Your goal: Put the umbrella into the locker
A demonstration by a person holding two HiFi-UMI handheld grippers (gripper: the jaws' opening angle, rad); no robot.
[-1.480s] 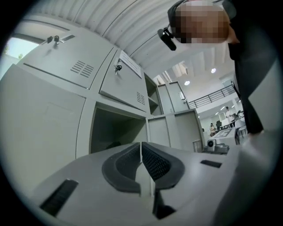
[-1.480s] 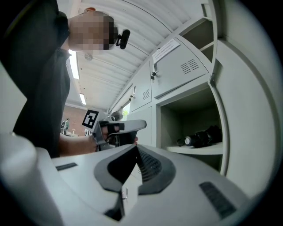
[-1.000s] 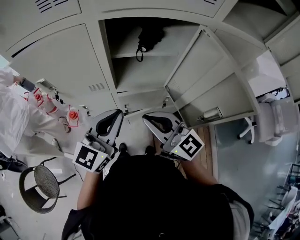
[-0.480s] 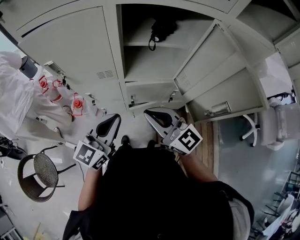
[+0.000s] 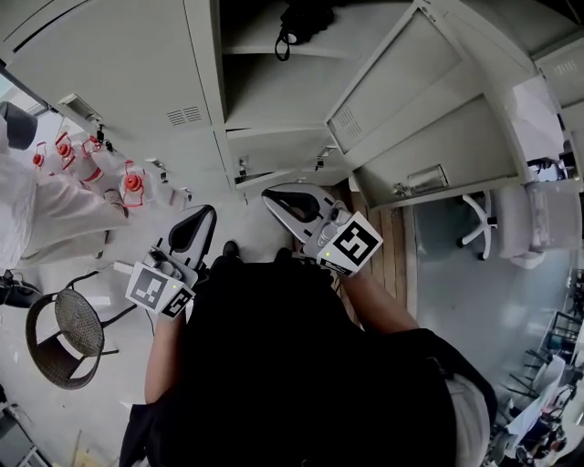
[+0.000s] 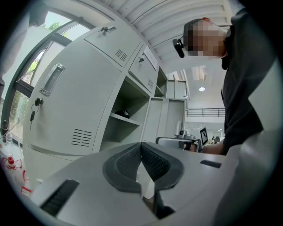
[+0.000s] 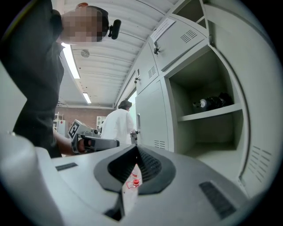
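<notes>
- We find the umbrella (image 5: 299, 20) on the open locker's (image 5: 274, 96) shelf at upper centre, dark and partly cut off by the top edge.
- Our left gripper (image 6: 141, 145) and right gripper (image 7: 135, 149) both have their jaws closed together, holding nothing.

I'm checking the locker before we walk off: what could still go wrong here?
The black folded umbrella has its strap loop at the front edge of the grey metal shelf; it could snag and be pulled out. The grey locker door stands open beside the person, who might bump it.
</notes>
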